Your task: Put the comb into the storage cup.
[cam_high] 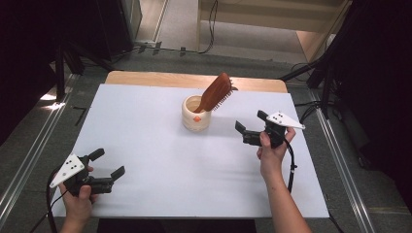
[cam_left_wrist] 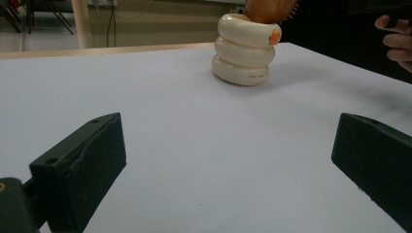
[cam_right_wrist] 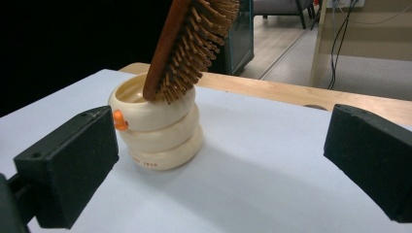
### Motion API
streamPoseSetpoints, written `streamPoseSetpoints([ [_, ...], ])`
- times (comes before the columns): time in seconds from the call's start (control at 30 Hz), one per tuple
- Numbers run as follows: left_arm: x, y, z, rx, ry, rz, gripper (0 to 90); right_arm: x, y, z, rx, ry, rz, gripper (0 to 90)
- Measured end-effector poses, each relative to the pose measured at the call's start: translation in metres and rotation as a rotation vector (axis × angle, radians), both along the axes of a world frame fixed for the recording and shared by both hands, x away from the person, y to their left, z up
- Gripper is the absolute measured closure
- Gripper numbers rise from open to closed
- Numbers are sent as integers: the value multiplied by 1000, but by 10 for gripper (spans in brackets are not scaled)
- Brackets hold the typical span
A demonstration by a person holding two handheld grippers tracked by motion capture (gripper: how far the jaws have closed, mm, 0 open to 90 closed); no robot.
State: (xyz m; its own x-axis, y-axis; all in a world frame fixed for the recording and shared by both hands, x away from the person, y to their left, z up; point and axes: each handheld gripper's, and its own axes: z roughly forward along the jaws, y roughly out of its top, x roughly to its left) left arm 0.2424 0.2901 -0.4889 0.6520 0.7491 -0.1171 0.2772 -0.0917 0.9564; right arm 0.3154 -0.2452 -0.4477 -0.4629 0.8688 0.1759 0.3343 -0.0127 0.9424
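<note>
Right gripper [cam_high: 250, 127] wide, empty, near cream ringed ceramic cup [cam_high: 196, 114] holding brown wooden hairbrush [cam_high: 216, 91]; left gripper [cam_high: 108, 163] wide, near white tabletop [cam_high: 160, 165] front edge.

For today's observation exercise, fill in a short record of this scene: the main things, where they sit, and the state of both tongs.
Surface: white table top
Holder: cream ringed cup, upright, toward the far middle
Brush: wooden hairbrush, handle down in the cup, head leaning out over the rim
Left tongs: open, holding nothing, near corner
Right tongs: open, holding nothing, just right of the cup, not touching it
</note>
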Motion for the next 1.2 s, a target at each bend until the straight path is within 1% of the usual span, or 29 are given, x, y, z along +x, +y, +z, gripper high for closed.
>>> streamPoseSetpoints([
  [0.33,0,0,0,6,-1,1,0,-22,-19,-11,0,0,-23,0],
  [0.5,0,0,0,8,-1,0,0,-33,-28,-17,-13,-1,-33,0],
  [0.8,0,-1,0,11,-2,1,0,-49,-42,-22,-9,-6,-52,0],
  [1.07,0,-1,0,11,-3,4,0,-63,-52,-25,-27,-18,-59,0],
  [1.2,0,-1,0,11,-2,4,0,-70,-56,-26,-32,-15,-67,0],
])
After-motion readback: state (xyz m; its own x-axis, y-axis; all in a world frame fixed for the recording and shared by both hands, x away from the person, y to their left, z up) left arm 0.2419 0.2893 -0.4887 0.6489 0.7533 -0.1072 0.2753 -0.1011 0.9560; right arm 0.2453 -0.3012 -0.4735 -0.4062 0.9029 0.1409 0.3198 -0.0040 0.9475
